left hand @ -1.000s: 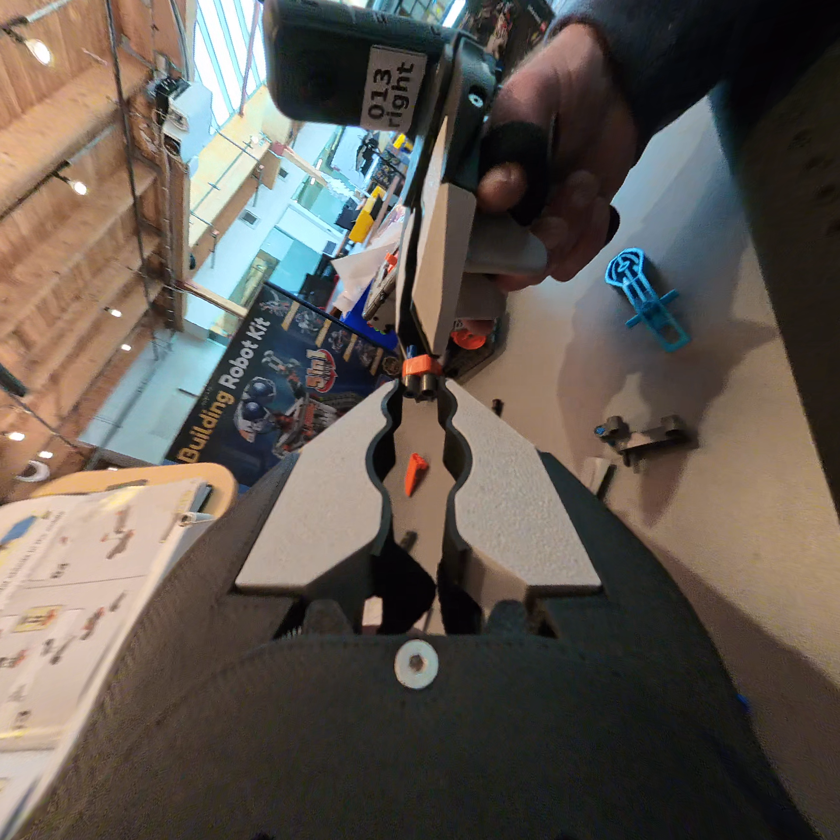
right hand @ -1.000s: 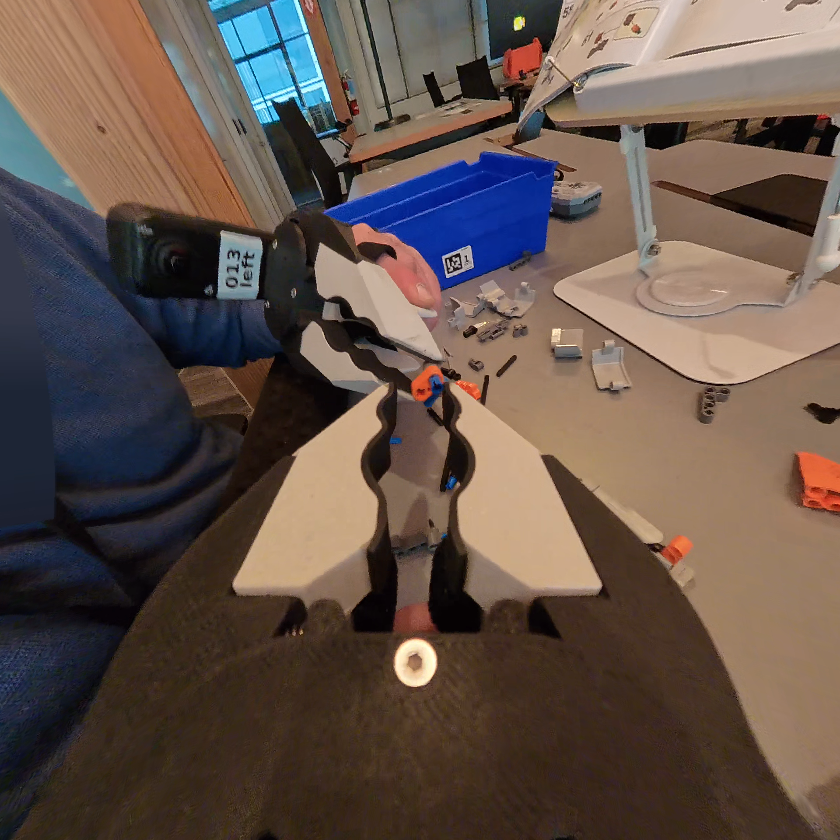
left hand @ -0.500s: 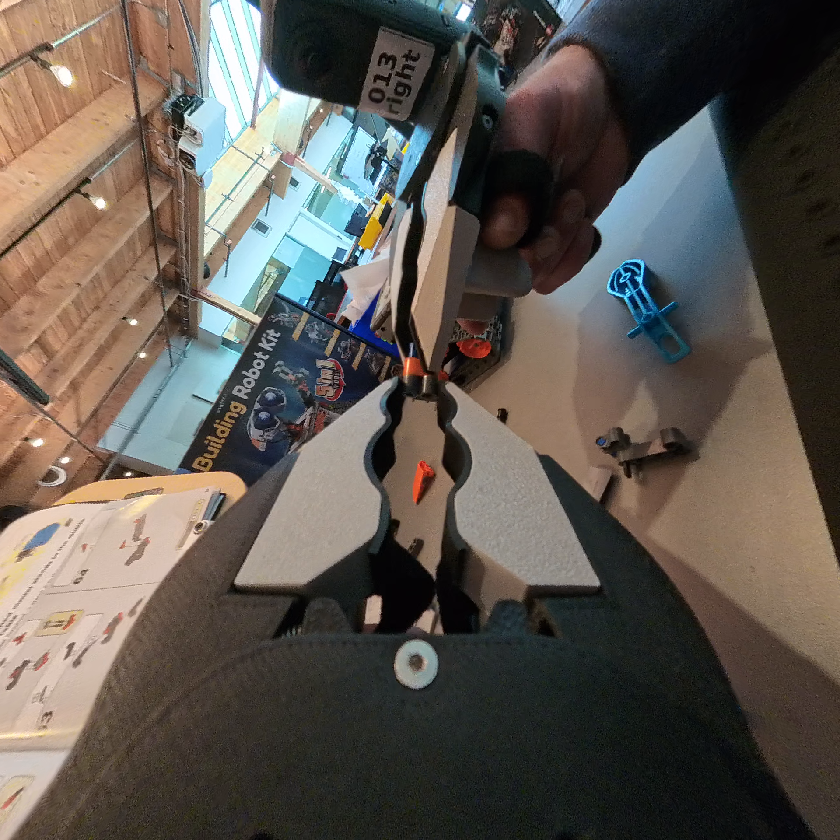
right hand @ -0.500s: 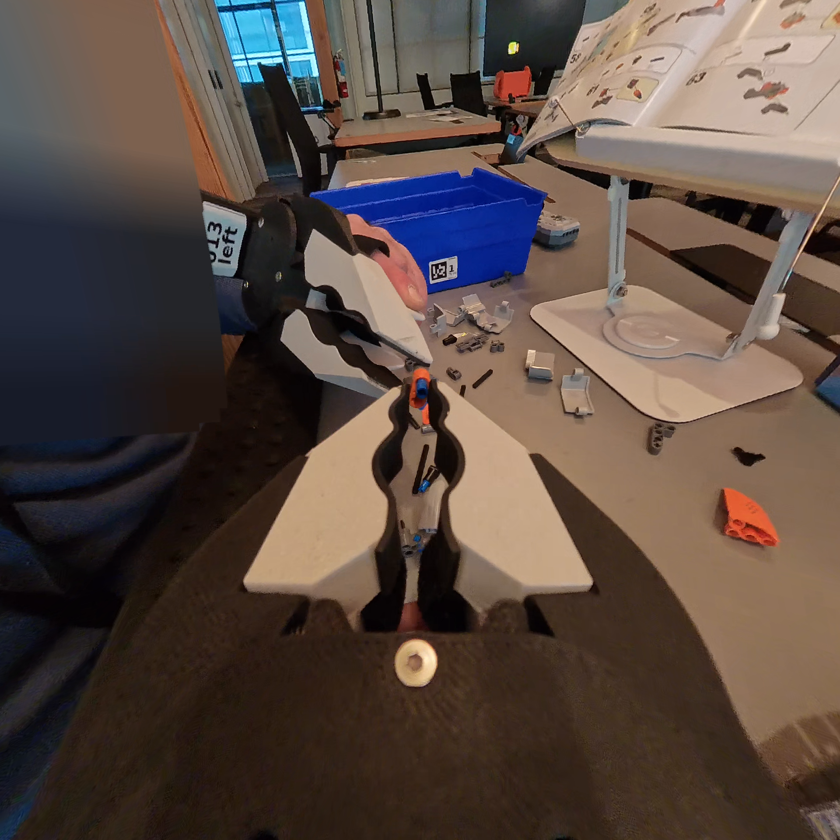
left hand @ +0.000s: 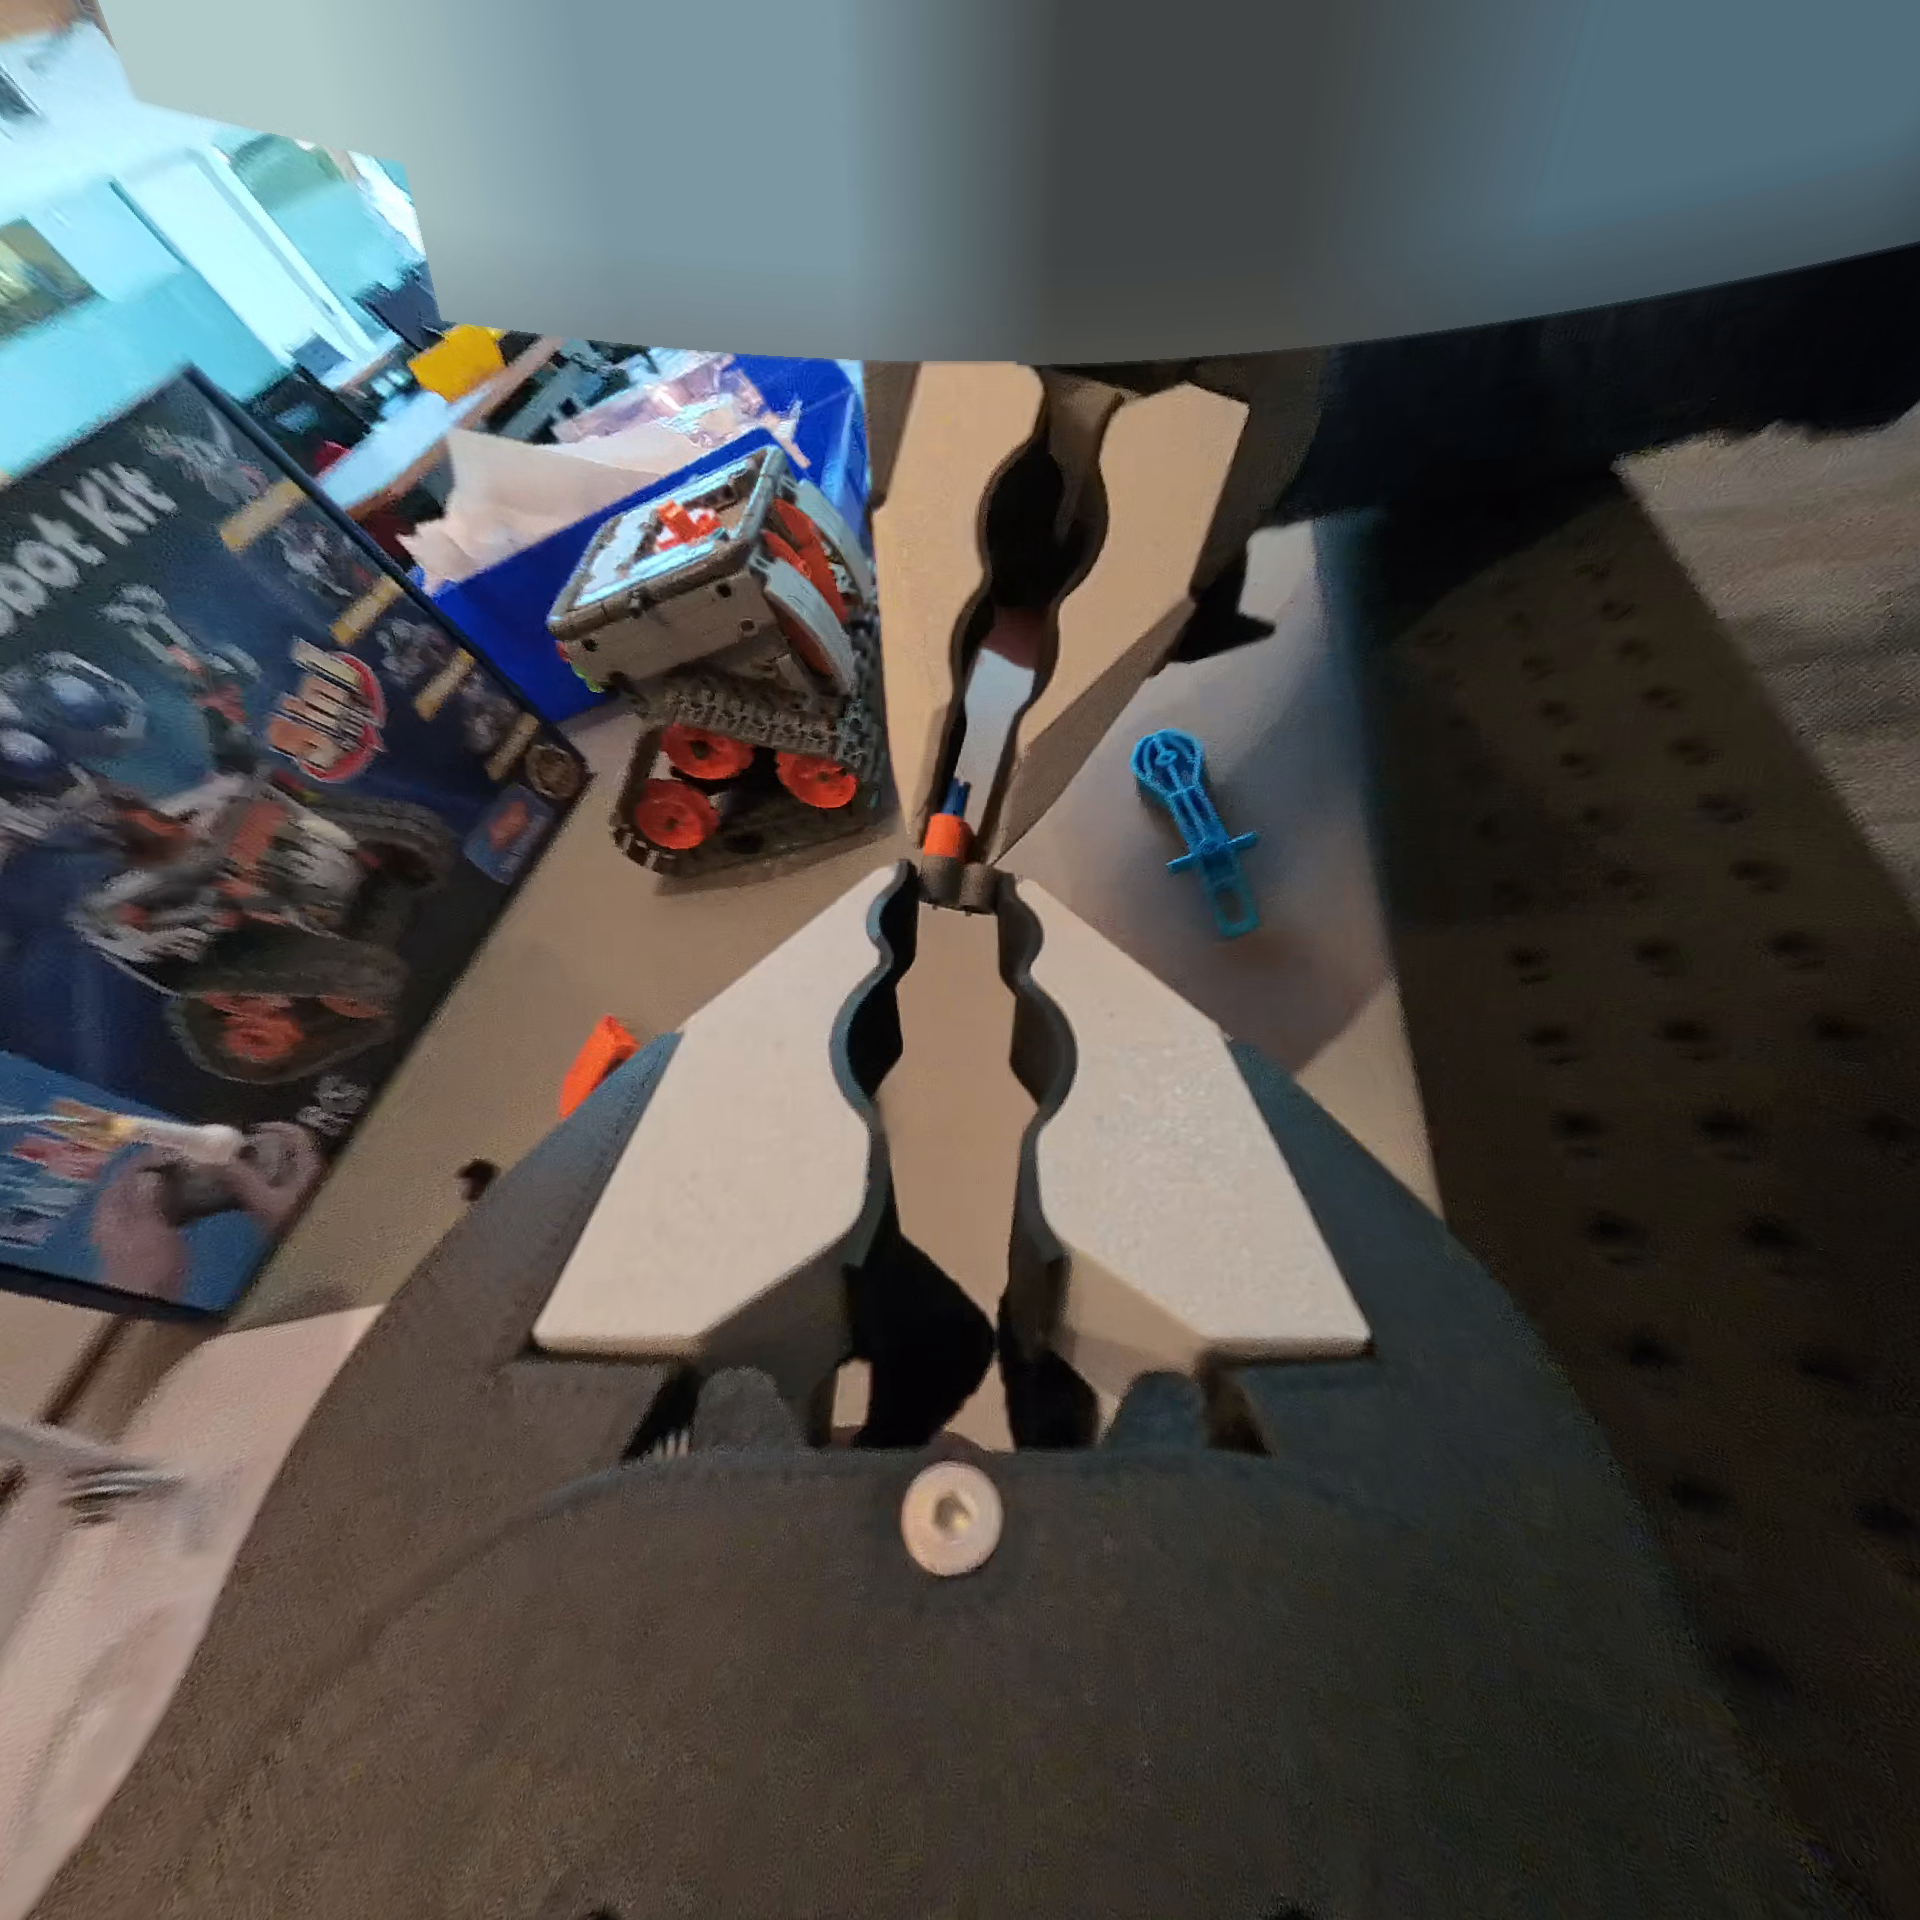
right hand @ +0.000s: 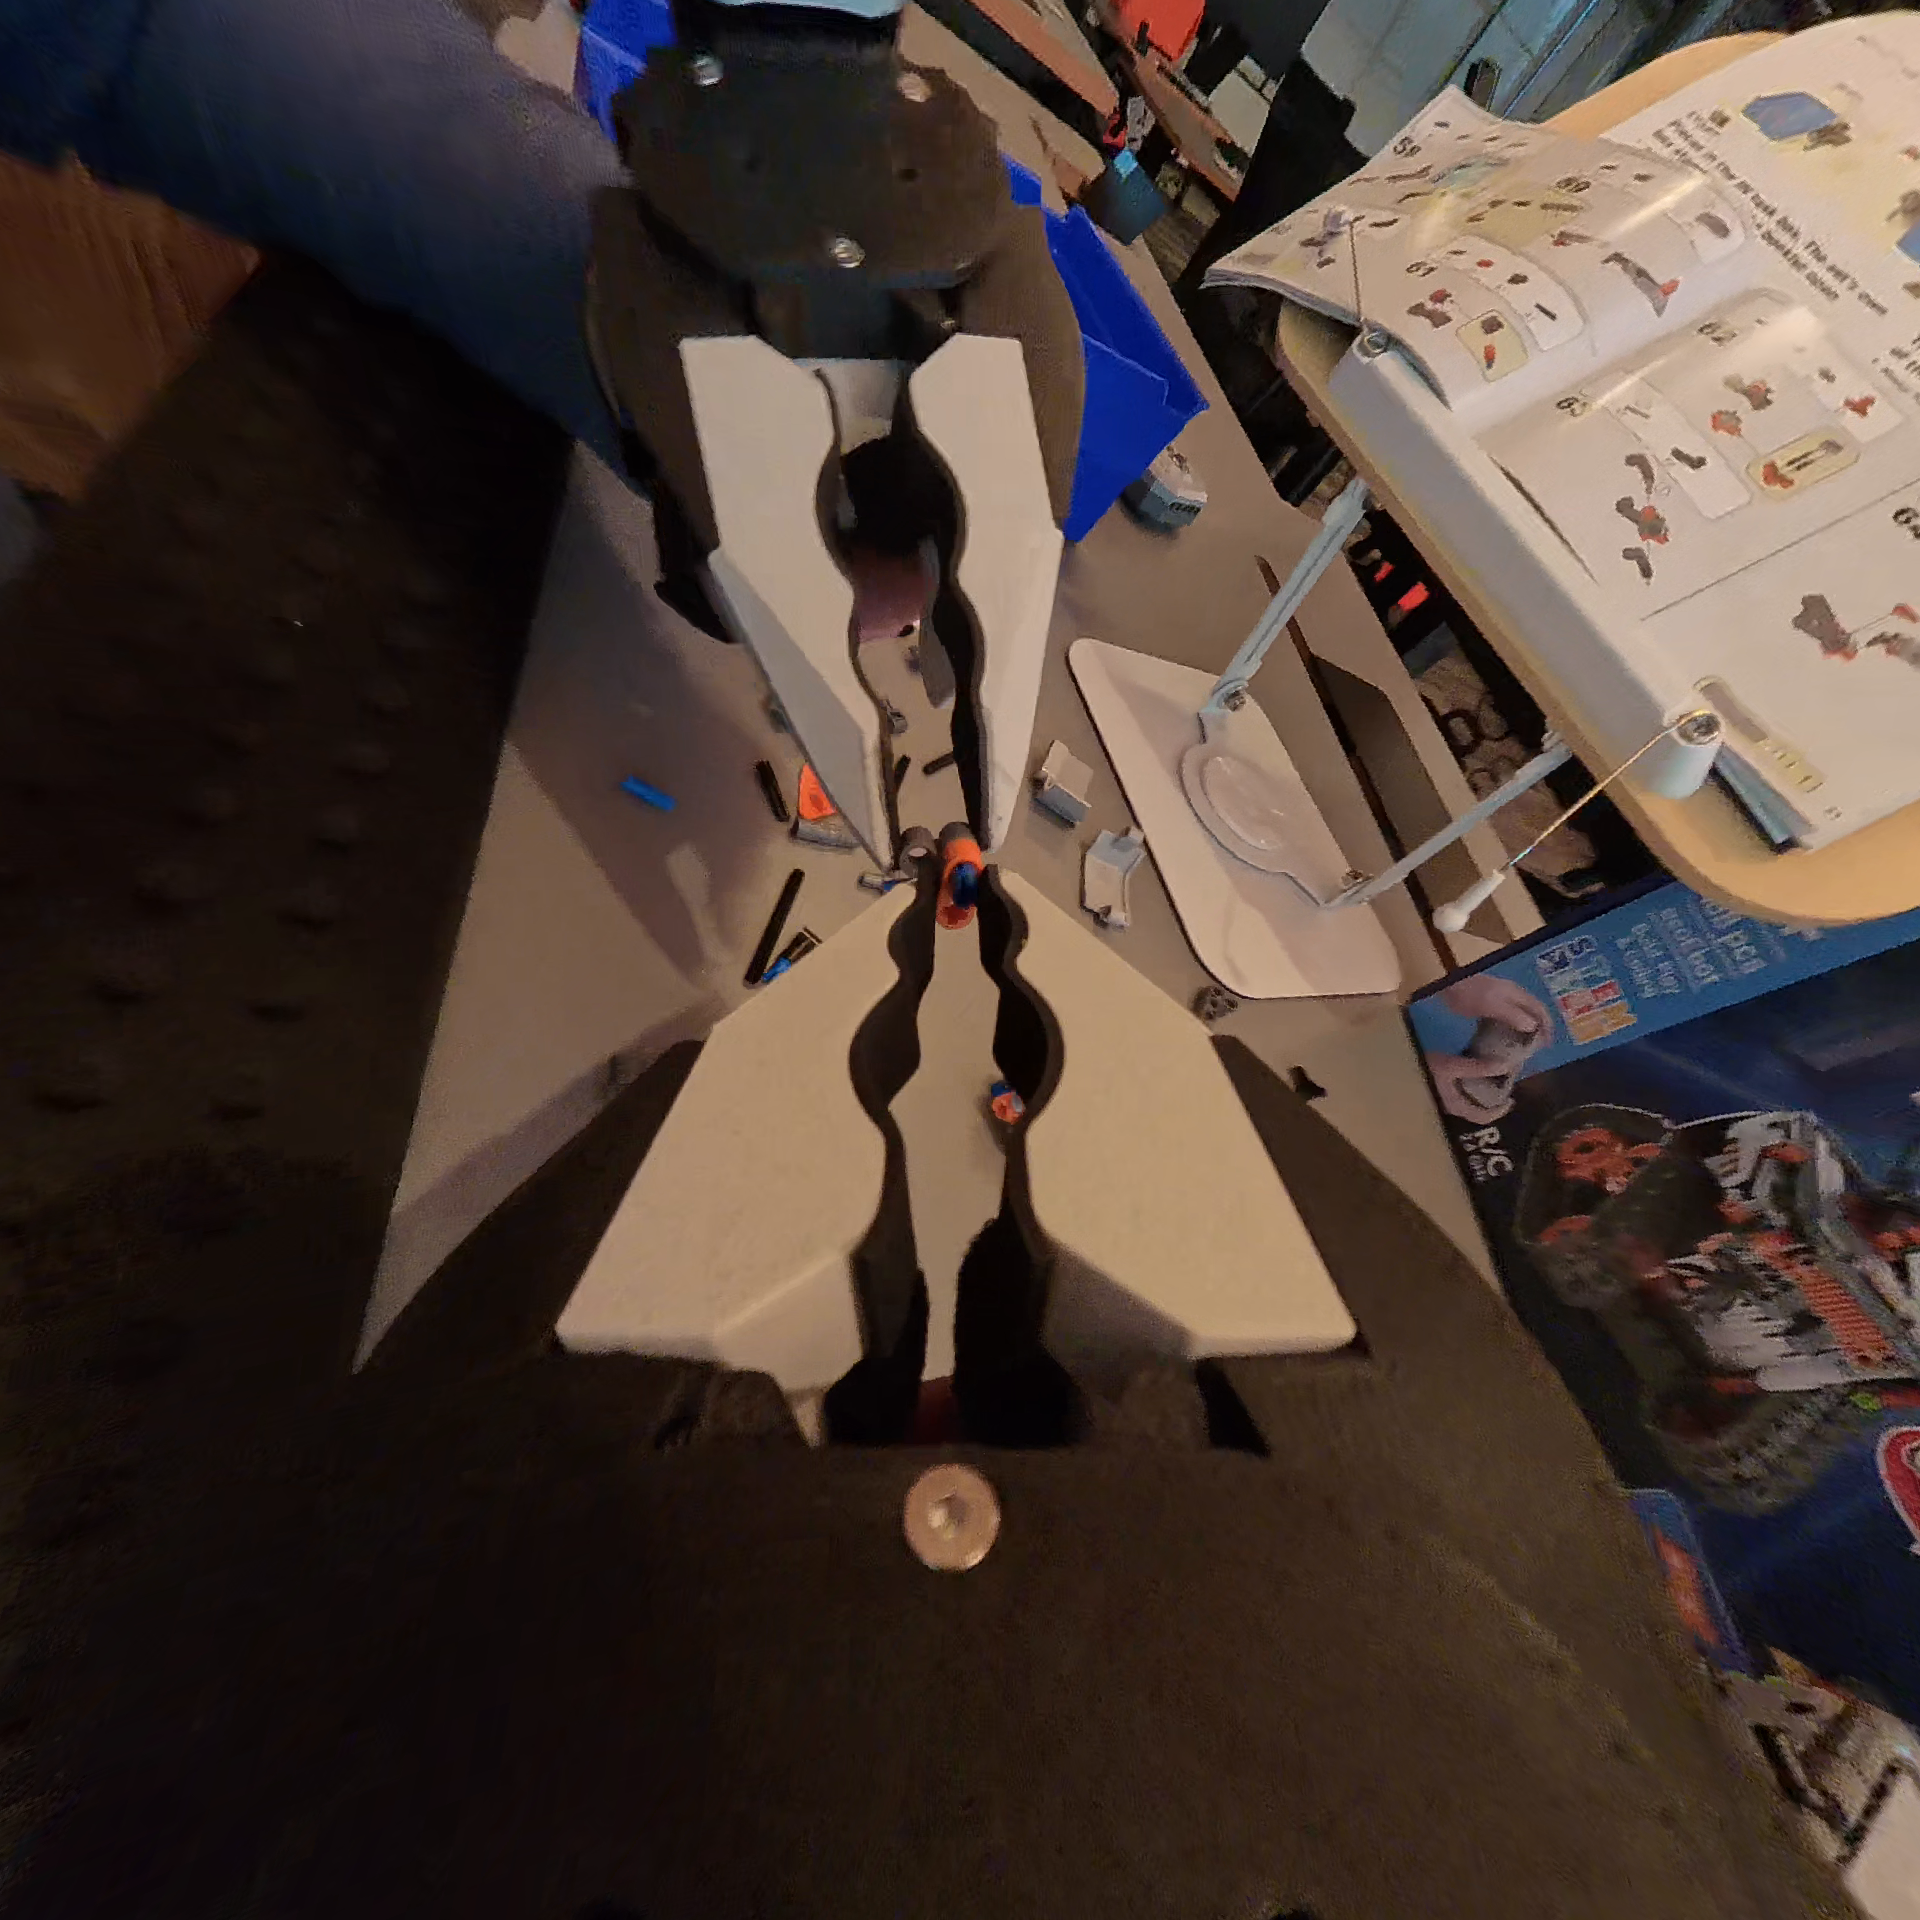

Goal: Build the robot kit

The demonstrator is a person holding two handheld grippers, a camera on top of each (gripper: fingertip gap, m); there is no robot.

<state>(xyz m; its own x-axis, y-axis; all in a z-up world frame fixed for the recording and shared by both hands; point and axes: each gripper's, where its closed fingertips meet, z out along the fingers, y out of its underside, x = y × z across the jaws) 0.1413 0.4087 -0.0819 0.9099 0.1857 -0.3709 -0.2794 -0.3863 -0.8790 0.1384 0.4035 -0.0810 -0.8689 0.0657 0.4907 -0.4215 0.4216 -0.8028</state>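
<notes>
My left gripper [left hand: 958,881] is shut on a small grey connector piece [left hand: 964,889] at its fingertips. My right gripper [right hand: 951,896] is shut on a small orange bush with a blue pin through it [right hand: 956,902]. The two grippers meet tip to tip above the grey table [left hand: 644,935], and the orange bush [left hand: 943,834] touches the grey piece. In the left wrist view the right gripper [left hand: 961,831] comes in from the top. In the right wrist view the left gripper [right hand: 935,844] comes in from the top with the grey piece [right hand: 914,844].
A tracked robot model [left hand: 748,665], a kit box [left hand: 208,779], a blue tool [left hand: 1195,831] and an orange piece [left hand: 592,1060] lie on the table. A blue bin [right hand: 1122,384], an instruction booklet on a white stand [right hand: 1662,416] and several loose small parts [right hand: 1091,831] are nearby. Less than 4 cm separates the two grippers' tips.
Both grippers have swung round, so both views have turned. They now face each other squarely, tip to tip, each still gripping its piece.
</notes>
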